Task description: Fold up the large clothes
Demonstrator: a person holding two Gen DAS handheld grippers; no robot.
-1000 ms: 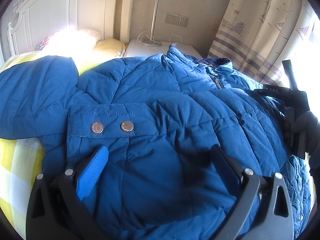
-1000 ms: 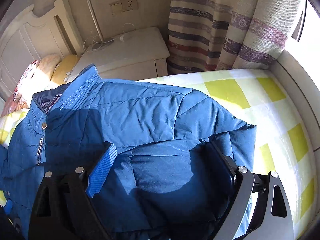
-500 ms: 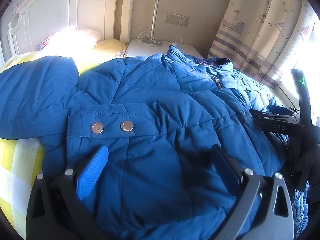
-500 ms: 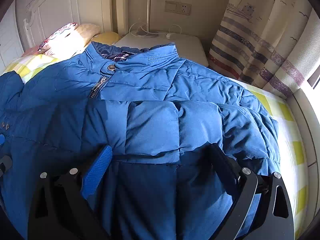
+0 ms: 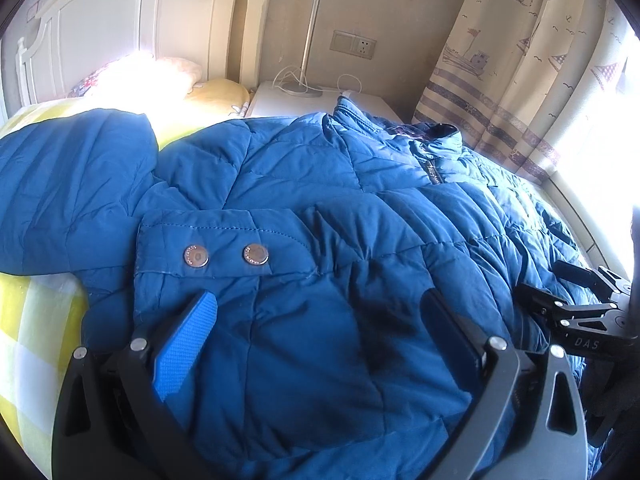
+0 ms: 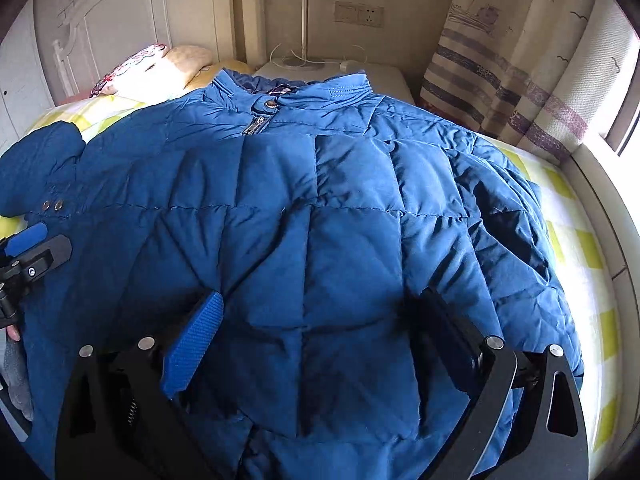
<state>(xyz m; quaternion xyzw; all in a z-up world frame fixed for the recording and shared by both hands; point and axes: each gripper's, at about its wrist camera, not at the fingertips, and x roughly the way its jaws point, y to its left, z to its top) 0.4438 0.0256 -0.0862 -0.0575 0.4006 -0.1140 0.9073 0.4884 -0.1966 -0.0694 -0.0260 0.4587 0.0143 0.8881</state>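
1. Nearest, the right gripper (image 6: 316, 344) hangs over the lower middle of a blue jacket (image 6: 320, 220). Its jaws stand wide, pads clear of the cloth, holding nothing.
2. The left gripper (image 5: 320, 340) hangs over the jacket's lower part toward the bed's left edge, just below a pocket flap (image 5: 224, 240) with two snaps. Its jaws are also wide and hold nothing.
3. The jacket lies front up on the bed (image 6: 576, 240), covering most of it. Its long axis runs straight away from both grippers, hem nearest, collar (image 6: 320, 88) toward the headboard (image 6: 120, 24).
4. One sleeve (image 5: 72, 192) lies spread out toward the bed's left edge, so the left gripper is nearer to it. The other sleeve (image 6: 500, 200) lies folded in over the chest near the bed's right edge.
5. Likely next step: bring in the spread sleeve.
6. Farther off, pillows (image 6: 160, 64) lie at the head of the bed.
7. No containers are in view.
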